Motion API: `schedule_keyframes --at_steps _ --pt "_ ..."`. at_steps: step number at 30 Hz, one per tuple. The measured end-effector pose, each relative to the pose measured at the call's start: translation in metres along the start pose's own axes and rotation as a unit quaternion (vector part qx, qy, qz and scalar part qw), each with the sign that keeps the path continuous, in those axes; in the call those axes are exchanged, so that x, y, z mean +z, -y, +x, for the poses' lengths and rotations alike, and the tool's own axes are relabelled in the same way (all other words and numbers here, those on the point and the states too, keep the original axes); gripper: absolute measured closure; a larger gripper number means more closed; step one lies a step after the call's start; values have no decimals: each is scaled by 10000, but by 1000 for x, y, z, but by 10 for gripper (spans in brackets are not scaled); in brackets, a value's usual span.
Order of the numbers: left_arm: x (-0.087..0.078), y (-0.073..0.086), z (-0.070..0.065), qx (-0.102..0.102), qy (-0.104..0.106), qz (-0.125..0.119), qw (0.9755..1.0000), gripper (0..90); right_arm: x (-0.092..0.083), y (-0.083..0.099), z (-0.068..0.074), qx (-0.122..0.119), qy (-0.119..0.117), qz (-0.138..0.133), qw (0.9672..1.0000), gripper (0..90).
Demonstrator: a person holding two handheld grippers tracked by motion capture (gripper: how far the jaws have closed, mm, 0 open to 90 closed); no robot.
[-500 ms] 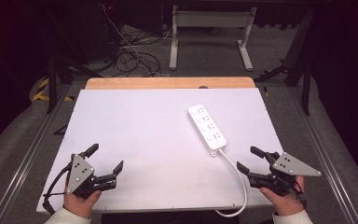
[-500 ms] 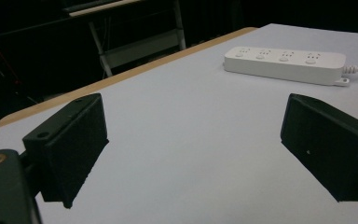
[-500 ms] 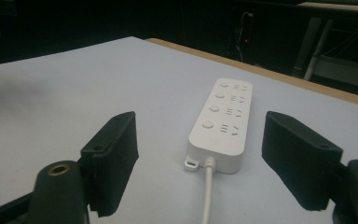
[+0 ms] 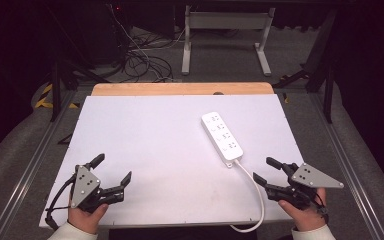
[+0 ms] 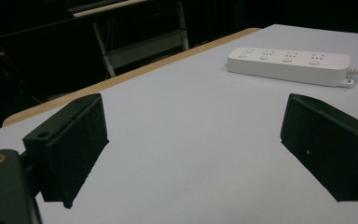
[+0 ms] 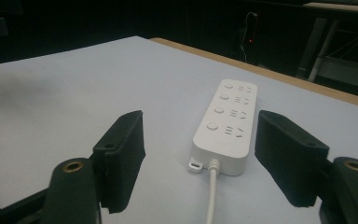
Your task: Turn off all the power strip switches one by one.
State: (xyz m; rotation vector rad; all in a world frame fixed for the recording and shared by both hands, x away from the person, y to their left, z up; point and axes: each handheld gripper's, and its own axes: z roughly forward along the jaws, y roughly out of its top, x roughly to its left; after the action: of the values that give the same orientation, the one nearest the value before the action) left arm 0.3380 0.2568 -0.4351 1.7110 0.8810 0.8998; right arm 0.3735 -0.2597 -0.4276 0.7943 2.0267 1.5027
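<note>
A white power strip (image 4: 222, 139) lies flat on the right half of the white tabletop (image 4: 150, 135), and its white cable (image 4: 257, 192) runs toward the near edge. My left gripper (image 4: 112, 170) rests at the near left, open with nothing between its fingers. In the left gripper view the left gripper (image 5: 193, 112) faces bare table, with the power strip (image 5: 286, 65) far off at the upper right. My right gripper (image 4: 263, 170) sits at the near right, open, just short of the strip's cable end. In the right gripper view the right gripper (image 6: 200, 123) points at the power strip (image 6: 228, 121) and its cable (image 6: 212, 196).
A wooden strip (image 4: 180, 89) borders the table's far edge. Beyond it stand a metal frame (image 4: 225, 35) and loose cables (image 4: 140, 60) on the dark floor. Metal rails (image 4: 35, 165) run along both sides of the table.
</note>
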Motion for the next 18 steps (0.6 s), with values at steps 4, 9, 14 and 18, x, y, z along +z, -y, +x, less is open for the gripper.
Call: schedule_keyframes --at_steps 4,9,14,18 --pt "0 0 0 -1 -26 7 10000 79 0 -3 0 -11 -39 3 10000 375" --pt "0 0 0 16 -43 17 10000 79 5 -12 0 -95 -82 84 9999 394" --pt "0 0 0 26 -62 9 10000 80 13 -21 -1 -151 -114 155 9997 394" --pt "-1 0 0 24 -38 29 10000 79 21 -30 -3 -200 -117 243 9994 394"
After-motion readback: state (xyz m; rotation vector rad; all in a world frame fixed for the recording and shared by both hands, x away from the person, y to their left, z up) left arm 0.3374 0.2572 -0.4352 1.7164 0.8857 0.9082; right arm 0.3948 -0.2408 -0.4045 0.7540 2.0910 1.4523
